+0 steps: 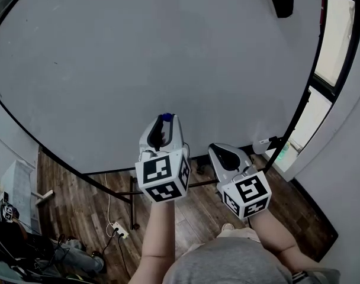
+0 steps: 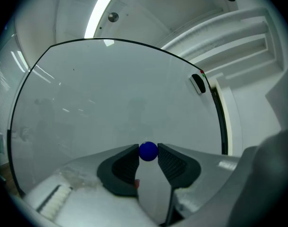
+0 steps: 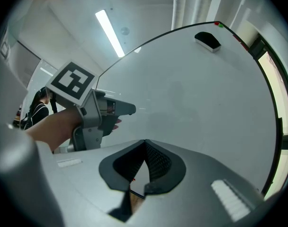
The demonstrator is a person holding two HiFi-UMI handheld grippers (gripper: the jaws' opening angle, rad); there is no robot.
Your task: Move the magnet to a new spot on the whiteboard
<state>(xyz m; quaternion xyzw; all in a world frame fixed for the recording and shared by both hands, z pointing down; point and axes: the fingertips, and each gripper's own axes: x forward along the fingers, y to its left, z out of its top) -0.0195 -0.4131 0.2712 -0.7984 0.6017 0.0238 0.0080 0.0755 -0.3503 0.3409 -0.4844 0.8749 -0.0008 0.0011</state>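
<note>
Grippers: two are counted, each carried on one bare forearm. The left gripper (image 2: 148, 151) and the right gripper (image 3: 145, 143) fill the foreground of their own views with grey shells.
Marker cubes: two are counted, one behind each set of jaws, (image 1: 163, 176) on the left and (image 1: 246, 194) on the right.
Magnet (image 2: 148, 151): one is counted, a small blue ball. It is pinched between the very tips of the left jaws, with a black ribbed pad pressed to each side of it. In the head view the magnet (image 1: 166, 118) is seen at the front end of the left gripper (image 1: 164, 122).
Left jaws: they are held a ball's width apart, closed on the magnet.
Right jaws: they are brought together at the tips, and nothing is held between them. The right gripper (image 1: 217, 149) is kept just beside the left one, and the left gripper (image 3: 116, 109) is seen to the left of the right jaws.
Whiteboard (image 2: 115, 93): one is counted, spread out ahead of both pairs of jaws. Whether it is touched by the magnet cannot be told.
Black block (image 2: 197, 83): one is counted, stuck near the board's top corner, up and to the right of the left jaws and well apart from the magnet.
Ceiling light strip (image 3: 109, 32): one is seen above the board.
</note>
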